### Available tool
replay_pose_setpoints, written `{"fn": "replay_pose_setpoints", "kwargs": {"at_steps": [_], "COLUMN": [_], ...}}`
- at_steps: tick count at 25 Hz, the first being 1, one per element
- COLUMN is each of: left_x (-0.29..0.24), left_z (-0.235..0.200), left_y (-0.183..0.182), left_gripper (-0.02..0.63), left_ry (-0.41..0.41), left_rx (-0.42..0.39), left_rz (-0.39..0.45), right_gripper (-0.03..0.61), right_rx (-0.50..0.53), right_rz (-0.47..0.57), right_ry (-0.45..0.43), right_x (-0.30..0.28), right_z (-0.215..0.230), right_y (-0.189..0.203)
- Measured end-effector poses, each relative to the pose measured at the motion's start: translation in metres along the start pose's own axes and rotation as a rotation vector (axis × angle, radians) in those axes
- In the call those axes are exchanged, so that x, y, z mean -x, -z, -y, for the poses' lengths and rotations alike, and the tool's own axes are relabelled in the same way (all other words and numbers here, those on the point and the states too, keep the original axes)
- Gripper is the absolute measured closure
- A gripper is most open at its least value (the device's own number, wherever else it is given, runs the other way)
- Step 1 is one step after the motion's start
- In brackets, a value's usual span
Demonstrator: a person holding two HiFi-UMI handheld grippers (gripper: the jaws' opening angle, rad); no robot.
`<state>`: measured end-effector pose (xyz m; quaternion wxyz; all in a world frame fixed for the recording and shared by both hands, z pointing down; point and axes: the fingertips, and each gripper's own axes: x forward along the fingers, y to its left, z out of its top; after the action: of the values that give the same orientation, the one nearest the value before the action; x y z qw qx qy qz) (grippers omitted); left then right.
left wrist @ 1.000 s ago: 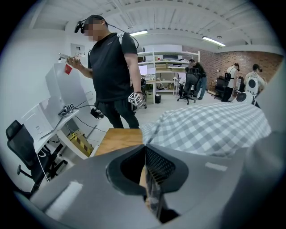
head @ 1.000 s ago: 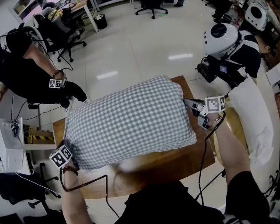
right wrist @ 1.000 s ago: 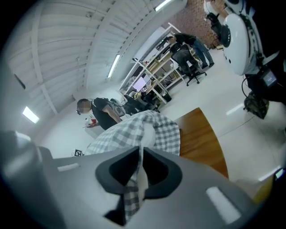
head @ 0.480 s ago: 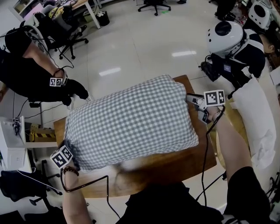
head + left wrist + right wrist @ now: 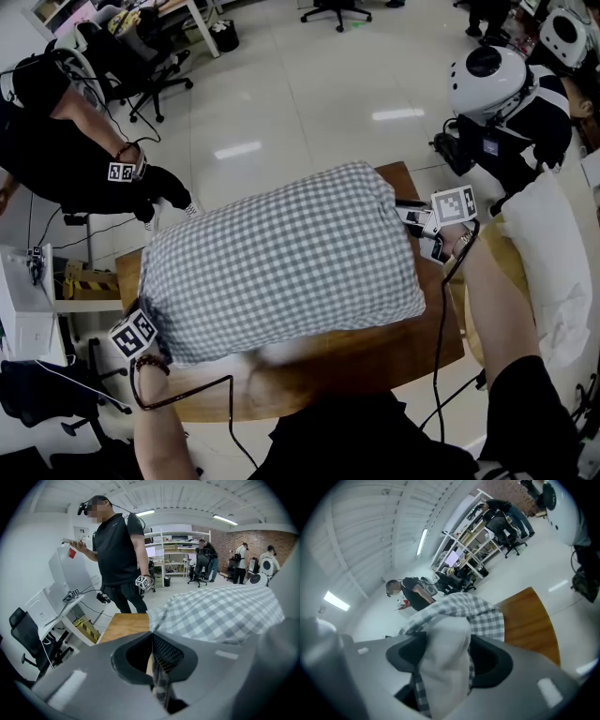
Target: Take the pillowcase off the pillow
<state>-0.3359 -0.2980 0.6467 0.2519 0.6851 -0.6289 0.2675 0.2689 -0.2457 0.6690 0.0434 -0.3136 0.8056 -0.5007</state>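
Observation:
A pillow in a grey-and-white checked pillowcase [image 5: 281, 258] lies across the wooden table [image 5: 375, 349]. My left gripper [image 5: 142, 323] sits at the pillow's near left corner and is shut on a fold of the checked cloth [image 5: 161, 677]. My right gripper [image 5: 406, 216] is at the pillow's right end. Its jaws have just been opening and stand apart. The white pillow corner [image 5: 443, 641] bulges between them, with the checked pillowcase's edge [image 5: 480, 613] pulled back around it.
A person in black [image 5: 56, 141] stands beyond the table's left end. A white-headed robot [image 5: 487, 80] and a bare white pillow [image 5: 548, 253] are at the right. Office chairs [image 5: 141, 56] stand far back and a white desk [image 5: 23, 300] at left.
My right gripper has pushed in a little toward the pillow's right end. The left gripper and the pillow have stayed put.

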Motion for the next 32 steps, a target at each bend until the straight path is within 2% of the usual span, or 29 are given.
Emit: {"fn": "replay_pose_setpoints", "kwargs": {"at_steps": [2,5,7,11,13,15,22,26,32], "left_x": [0.002,0.000,0.000,0.011,0.014,0.016,0.040,0.062,0.057], "left_z": [0.003,0.002,-0.003,-0.011,-0.014,-0.019,-0.039,-0.028,-0.025], "left_y": [-0.003,-0.008,-0.006,-0.008,-0.009,-0.007,-0.006,-0.010,0.005], "left_gripper": [0.606,0.606,0.607,0.607,0.607,0.607,0.607,0.607,0.607], "left_ry": [0.003,-0.004,-0.018,-0.048,-0.057,-0.065,-0.086,-0.087,-0.101], "left_rx": [-0.003,-0.005,-0.011,-0.043,-0.027,-0.001,0.081,0.100,0.082], "left_rz": [0.001,0.011,0.016,0.030,0.042,0.048,0.047,0.049,0.082], "right_gripper": [0.295,0.493,0.531,0.543,0.546,0.549,0.555,0.555,0.556], "right_rx": [-0.019,0.015,0.071,0.280,0.383,0.433,0.444,0.453,0.448], "right_rz": [-0.006,-0.015,-0.020,-0.065,-0.074,-0.057,0.011,0.020,0.087], "right_ry": [0.005,-0.009,0.027,0.229,0.325,0.381,0.450,0.483,0.542], "right_x": [-0.001,-0.006,-0.007,0.007,0.013,0.018,0.050,0.087,0.121], "right_z": [0.002,-0.005,-0.007,-0.020,-0.025,-0.031,-0.063,-0.094,-0.083], "right_y": [0.000,-0.003,-0.002,-0.002,-0.004,-0.007,-0.019,-0.034,-0.037]}}
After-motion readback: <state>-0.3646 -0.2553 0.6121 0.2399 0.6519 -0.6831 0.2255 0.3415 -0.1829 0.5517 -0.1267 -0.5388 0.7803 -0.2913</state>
